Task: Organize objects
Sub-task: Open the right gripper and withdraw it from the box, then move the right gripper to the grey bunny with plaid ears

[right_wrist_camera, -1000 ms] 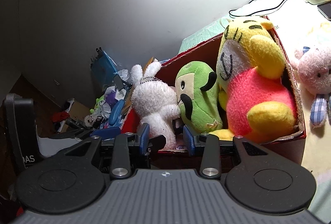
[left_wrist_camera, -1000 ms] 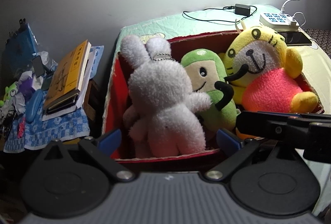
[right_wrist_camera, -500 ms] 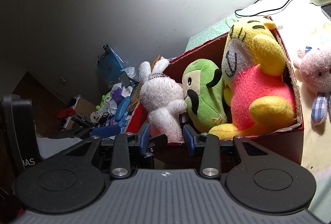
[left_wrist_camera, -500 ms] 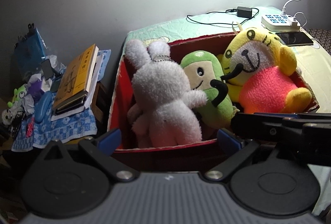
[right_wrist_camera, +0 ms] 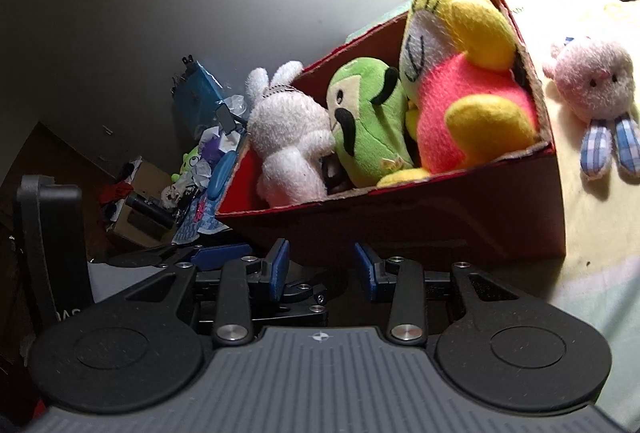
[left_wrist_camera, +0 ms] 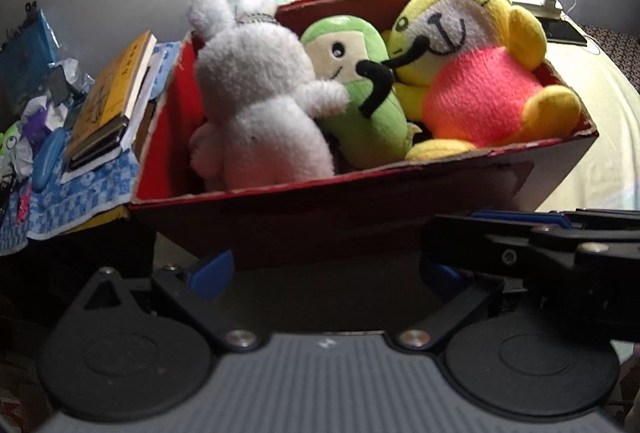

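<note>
Both grippers have drawn back from the red cardboard box [left_wrist_camera: 360, 217]: the left gripper [left_wrist_camera: 320, 273] has wide, empty jaws, the right gripper [right_wrist_camera: 320, 269] narrower empty ones. Three plush toys sit inside, ahead; the pink plush bunny [right_wrist_camera: 596, 93], right of the right jaws, probably goes next.

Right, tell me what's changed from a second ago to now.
The left gripper has pulled back and dipped, so the red box now sits higher in its view with its front wall showing. Nothing was gripped or released: both the left and the right gripper remain open and empty. The white rabbit, green plush and yellow tiger stay in the box; the pink bunny still lies outside.
</note>
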{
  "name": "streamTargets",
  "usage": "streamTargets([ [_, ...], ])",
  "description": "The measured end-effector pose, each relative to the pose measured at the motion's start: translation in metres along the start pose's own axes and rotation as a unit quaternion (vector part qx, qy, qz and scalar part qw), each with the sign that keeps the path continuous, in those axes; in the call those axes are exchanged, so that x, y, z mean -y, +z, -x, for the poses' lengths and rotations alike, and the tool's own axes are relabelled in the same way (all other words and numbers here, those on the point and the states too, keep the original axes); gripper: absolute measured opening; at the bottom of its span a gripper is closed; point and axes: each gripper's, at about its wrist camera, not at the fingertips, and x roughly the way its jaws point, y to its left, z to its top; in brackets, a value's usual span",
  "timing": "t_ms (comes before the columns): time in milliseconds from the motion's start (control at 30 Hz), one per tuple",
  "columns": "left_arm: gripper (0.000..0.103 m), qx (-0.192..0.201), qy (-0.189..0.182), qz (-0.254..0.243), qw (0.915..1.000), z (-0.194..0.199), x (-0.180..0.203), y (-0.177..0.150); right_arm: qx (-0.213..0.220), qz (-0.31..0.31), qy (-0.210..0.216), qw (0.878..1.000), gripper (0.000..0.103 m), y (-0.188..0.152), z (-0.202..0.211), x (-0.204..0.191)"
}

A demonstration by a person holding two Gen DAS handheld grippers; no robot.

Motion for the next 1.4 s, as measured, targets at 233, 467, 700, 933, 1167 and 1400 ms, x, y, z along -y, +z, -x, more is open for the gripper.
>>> streamTargets([
  [233,0.1,-0.014,-0.028,-0.021,0.9993,-0.012,0.022,-0.004,-0.008,-0.034,-0.04,0.999,0.04,-0.01,0.011,0.017],
  [467,0.1,-0.012,-0.068,-0.078,0.9946,-0.015,0.063,-0.007,-0.002,-0.063,-0.085,0.994,0.041,-0.018,0.03,0.036],
  [700,0.1,-0.011,-0.114,-0.146,0.9826,-0.018,0.113,-0.005,0.027,-0.11,-0.12,0.986,0.041,-0.026,0.058,0.064],
  [933,0.099,-0.008,-0.145,-0.174,0.9739,-0.019,0.159,-0.001,0.035,-0.127,-0.134,0.982,0.041,-0.017,0.076,0.1],
  [1167,0.098,-0.008,-0.161,-0.164,0.9732,-0.031,0.192,0.017,0.023,-0.119,-0.127,0.984,0.04,0.007,0.088,0.137],
  [1400,0.098,-0.014,-0.152,-0.14,0.9783,-0.044,0.211,0.024,-0.005,-0.097,-0.116,0.989,0.04,0.033,0.08,0.175],
])
